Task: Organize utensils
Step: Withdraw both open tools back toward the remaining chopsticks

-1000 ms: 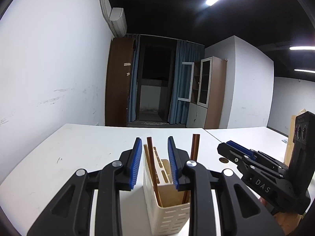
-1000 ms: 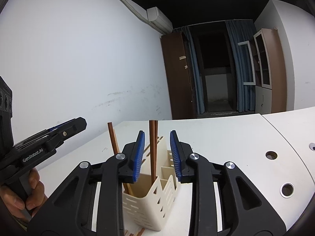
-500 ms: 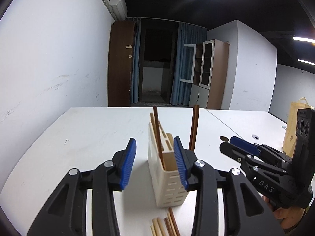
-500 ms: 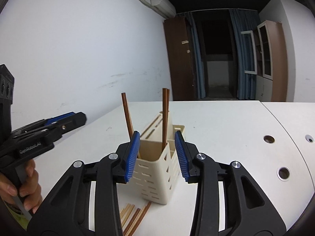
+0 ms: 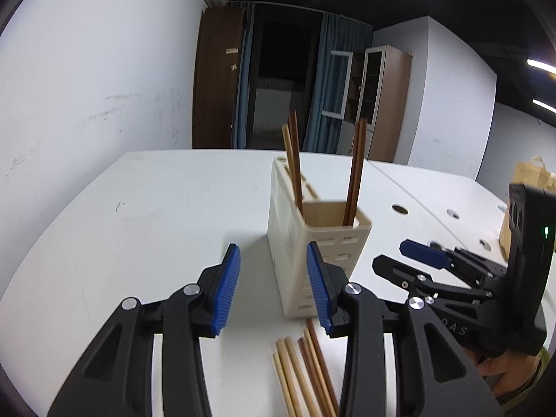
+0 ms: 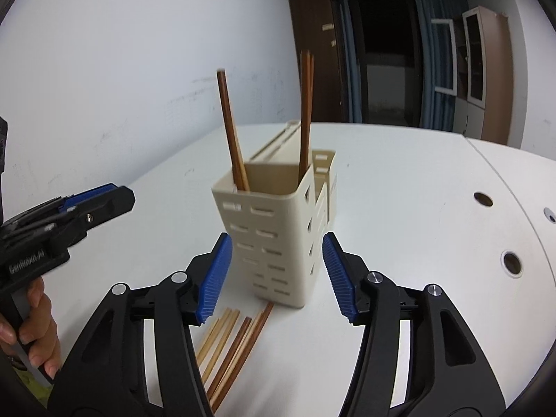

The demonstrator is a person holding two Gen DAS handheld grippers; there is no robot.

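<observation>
A cream plastic utensil holder (image 6: 278, 232), boxy with rounded corners and rows of small slots cut in its walls, stands on a smooth white table (image 5: 146, 208); three or four slim wooden chopsticks (image 6: 305, 111) rise from its front compartment, dark brown and leaning against the rim; more chopsticks (image 6: 232, 344), some pale and some dark, lie loose in a fan on the tabletop just in front of its base. The left gripper (image 5: 274, 288), black with ribbed blue pads, has nothing between its fingers, which stand moderately apart after opening a little; its right pad overlaps the holder's near corner in the left wrist view, though whether they touch cannot be told. The right gripper (image 6: 276, 274), of the same build, has just been spreading wider; its jaws frame the holder's lower part in the right wrist view, clear of the walls, gripping nothing. A hand (image 6: 38, 326) wraps the left tool's handle; round cable holes (image 6: 510, 264) dot the table; a brown paper bag (image 5: 531, 180) sits at the far right edge.
</observation>
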